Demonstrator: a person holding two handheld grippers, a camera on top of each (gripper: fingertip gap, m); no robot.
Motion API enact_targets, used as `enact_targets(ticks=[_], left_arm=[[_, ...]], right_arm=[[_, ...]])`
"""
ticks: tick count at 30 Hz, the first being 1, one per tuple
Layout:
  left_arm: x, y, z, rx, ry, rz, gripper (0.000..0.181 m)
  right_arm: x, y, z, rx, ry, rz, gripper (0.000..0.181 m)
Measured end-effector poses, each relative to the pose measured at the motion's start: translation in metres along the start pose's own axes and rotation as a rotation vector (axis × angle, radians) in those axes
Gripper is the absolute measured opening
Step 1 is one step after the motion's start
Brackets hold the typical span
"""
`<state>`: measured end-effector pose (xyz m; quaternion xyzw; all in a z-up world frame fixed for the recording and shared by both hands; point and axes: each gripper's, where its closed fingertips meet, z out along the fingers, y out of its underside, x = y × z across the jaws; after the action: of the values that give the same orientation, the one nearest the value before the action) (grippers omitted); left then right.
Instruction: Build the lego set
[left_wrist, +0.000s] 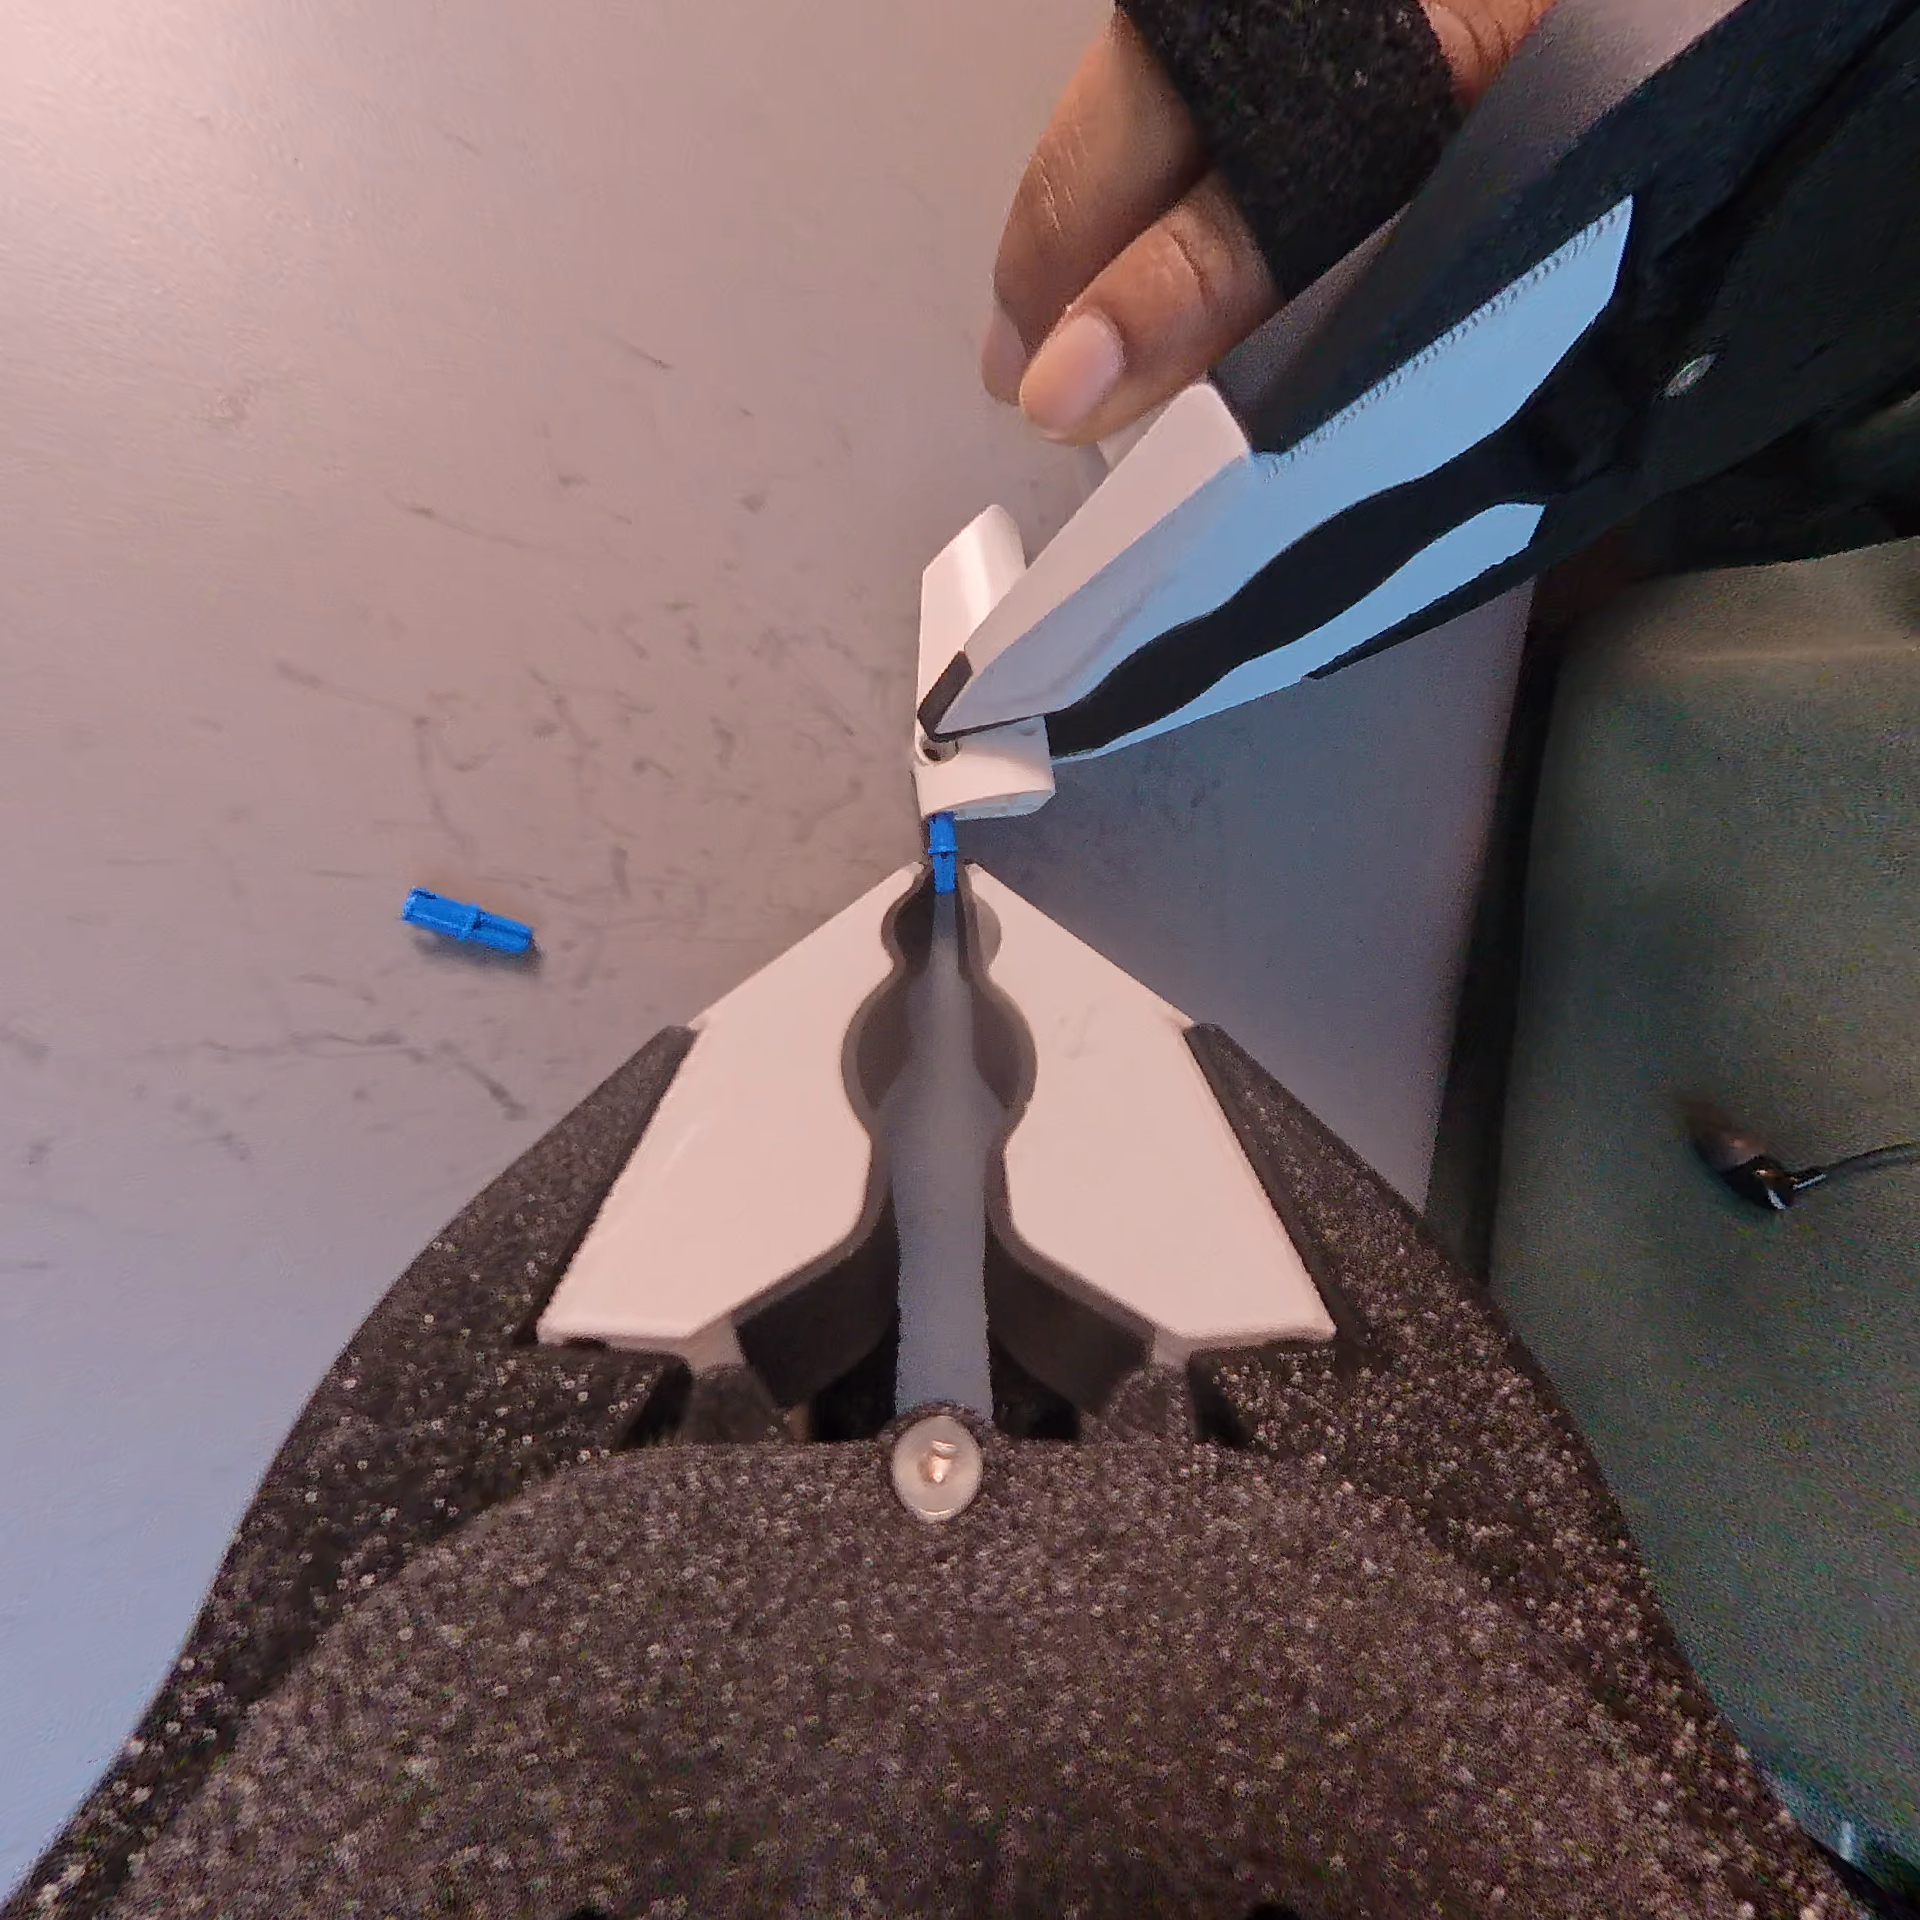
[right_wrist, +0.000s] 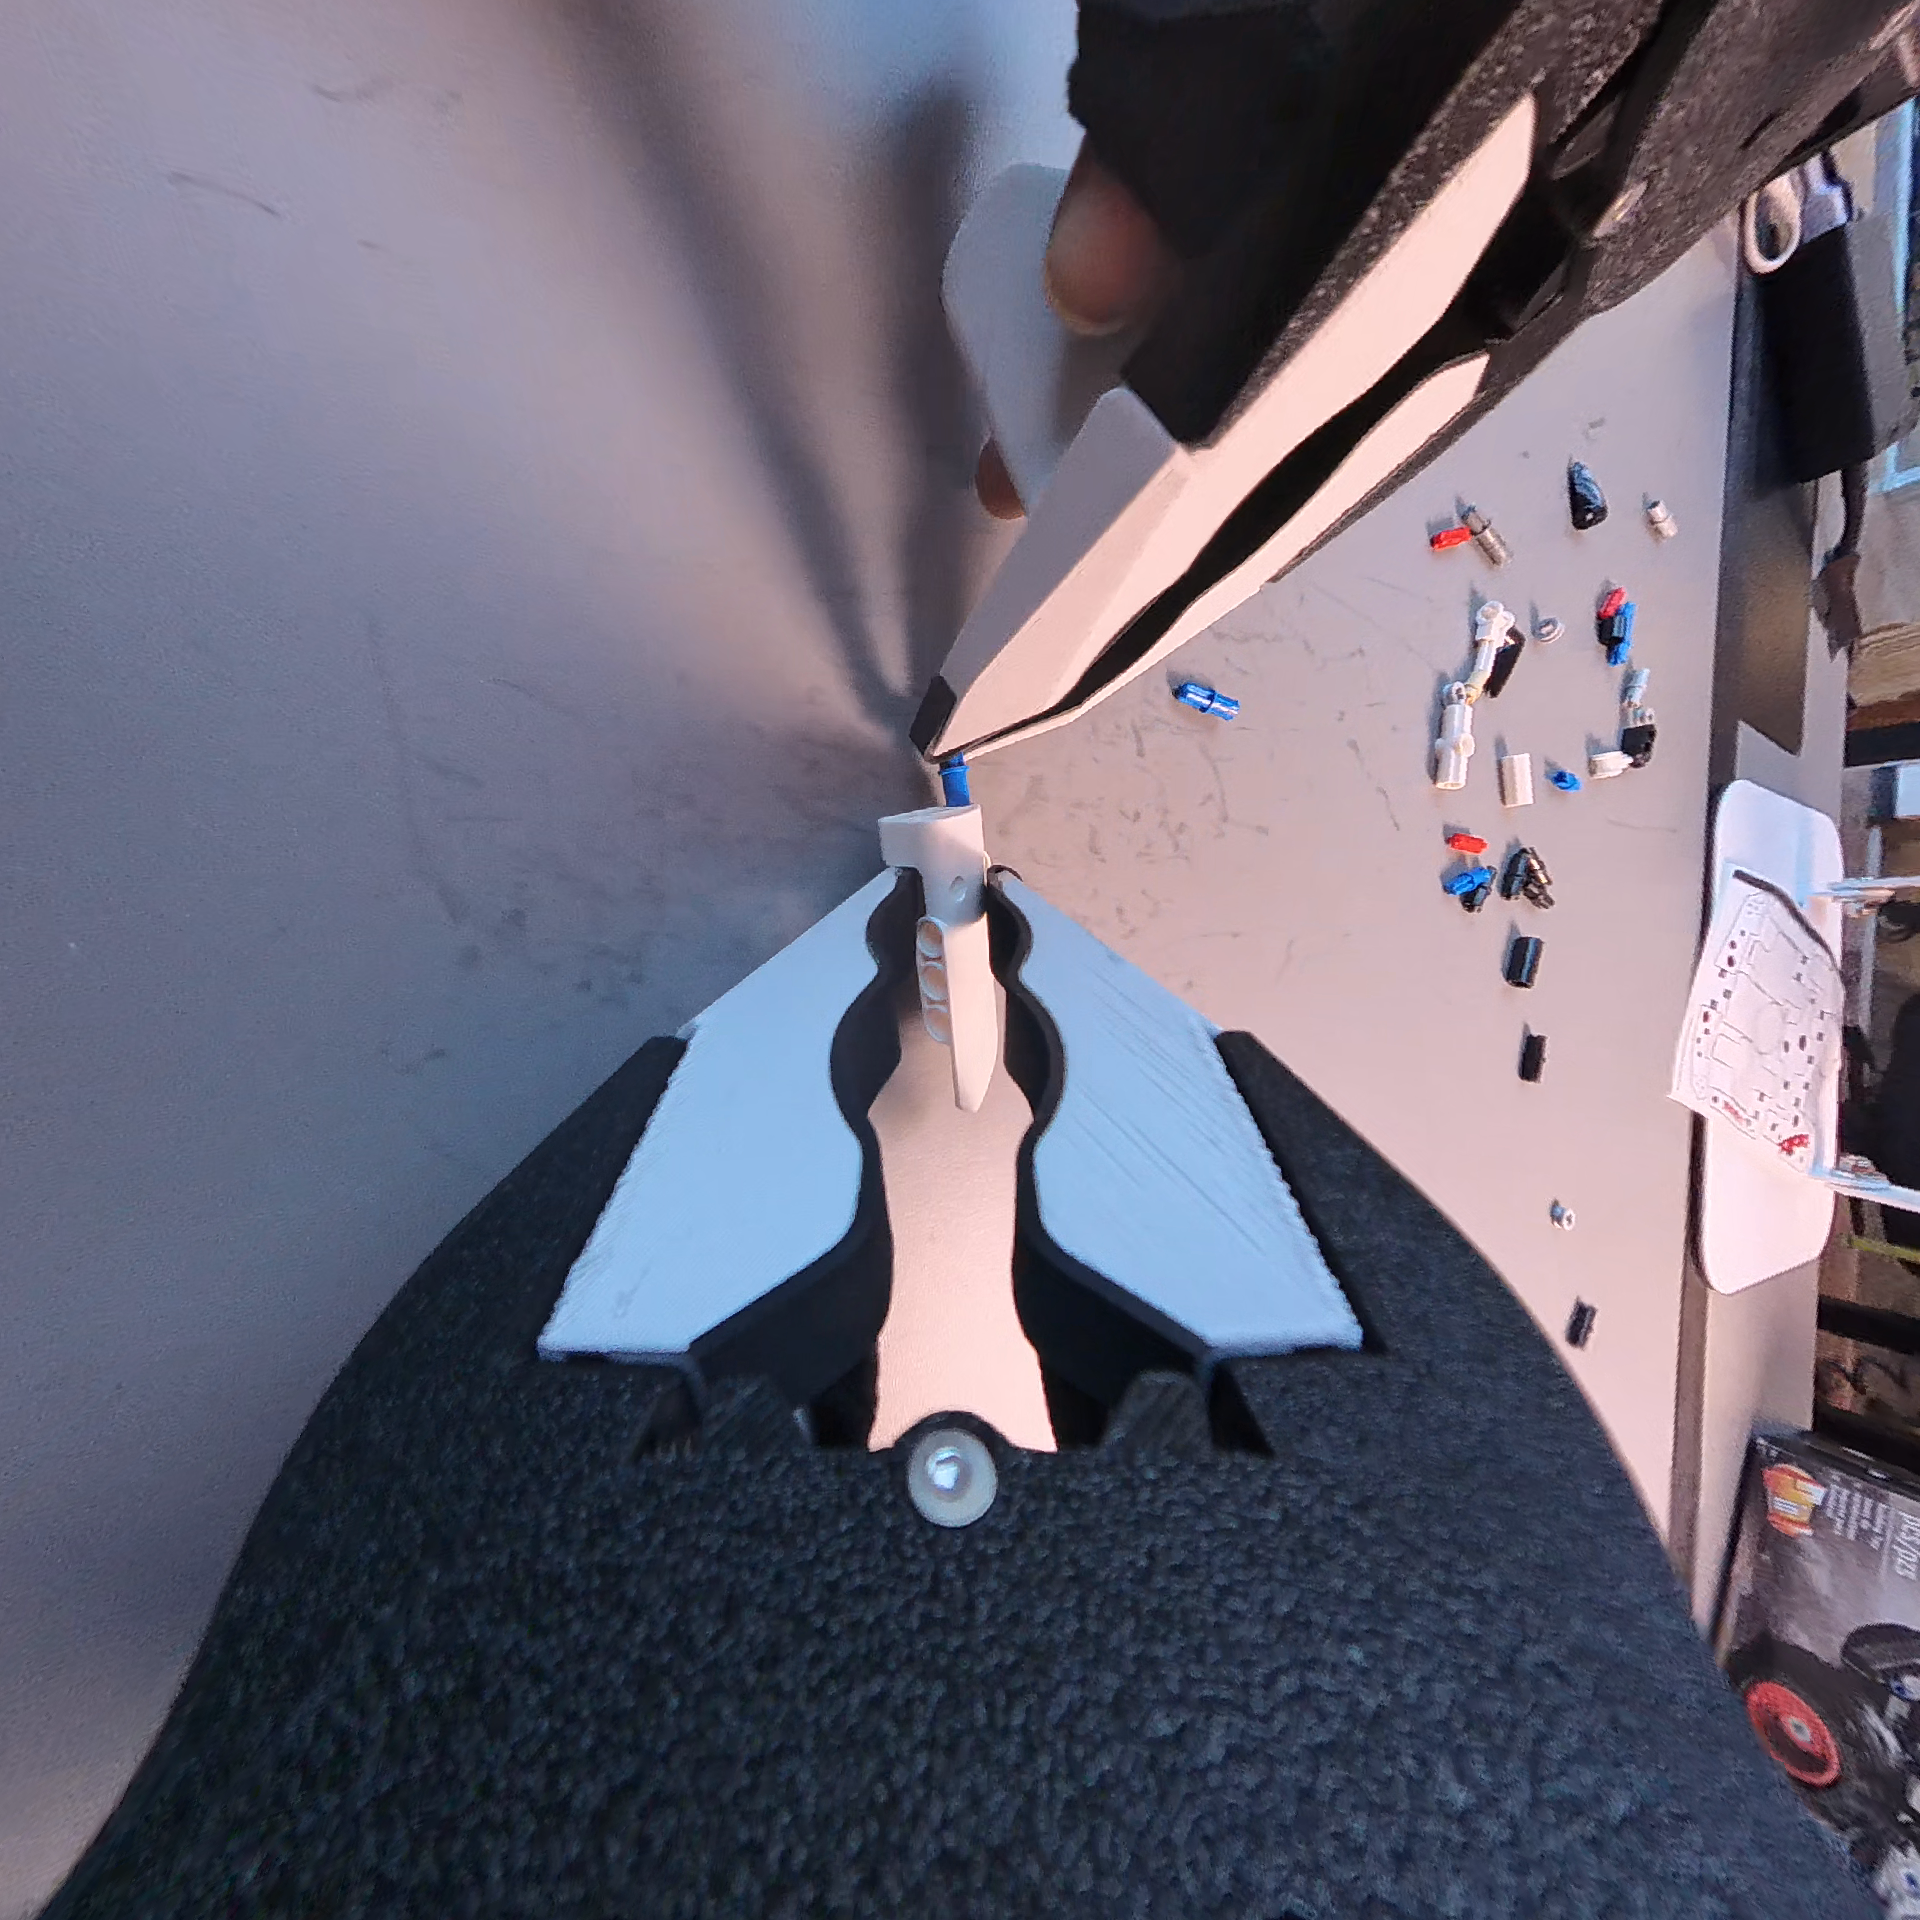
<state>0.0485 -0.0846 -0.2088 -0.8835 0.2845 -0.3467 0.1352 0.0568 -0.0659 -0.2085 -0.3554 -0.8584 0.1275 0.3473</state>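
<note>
I've got the blue pin (left_wrist: 943, 864) pinched at the very tip of my left gripper (left_wrist: 940, 891), jaws closed down on it, its free end poking out toward the white beam (left_wrist: 982, 774). That beam is the landmark — my right gripper (right_wrist: 940, 883) is clamped on it, and in the right wrist view it stands between the fingers with its holed end up, the pin (right_wrist: 954, 781) just above it. Pin and beam look to be touching or a hair apart; I can't tell if it has entered a hole. My read: this is the press-in. I'd line the pin's axis square with the hole, hold the beam rigid, and push straight — any tilt and it may skid off or twist in the grip. A spare blue pin (left_wrist: 468, 923) lies on the table (left_wrist: 312, 520), well left of the beam.
</note>
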Motion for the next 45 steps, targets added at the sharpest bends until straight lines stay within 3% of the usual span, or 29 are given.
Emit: enact_targets(ticks=[7, 13, 19, 28, 45], left_arm=[[0.0025, -0.0017, -0.0006, 0.076, 0.077, -0.046, 0.003], [0.0020, -0.0004, 0.0000, 0.082, 0.049, -0.079, 0.003], [-0.0023, -0.0039, -0.0002, 0.118, -0.019, -0.057, 0.002], [-0.0051, -0.0039, 0.0029, 0.123, -0.224, 0.146, 0.002], [-0.0051, -0.0059, 0.0020, 0.151, -0.176, 0.098, 0.002]], right_arm=[[-0.0006, 0.0000, -0.0003, 0.034, 0.000, -0.046, 0.011], [-0.0008, -0.0011, -0.0004, -0.001, 0.038, -0.125, 0.011], [0.0022, 0.0005, 0.0001, -0.028, 0.074, -0.086, 0.011], [0.0033, 0.0026, -0.0001, -0.036, 0.072, -0.076, 0.011], [0.0023, -0.0025, 0.0011, -0.001, 0.067, -0.076, 0.010]])
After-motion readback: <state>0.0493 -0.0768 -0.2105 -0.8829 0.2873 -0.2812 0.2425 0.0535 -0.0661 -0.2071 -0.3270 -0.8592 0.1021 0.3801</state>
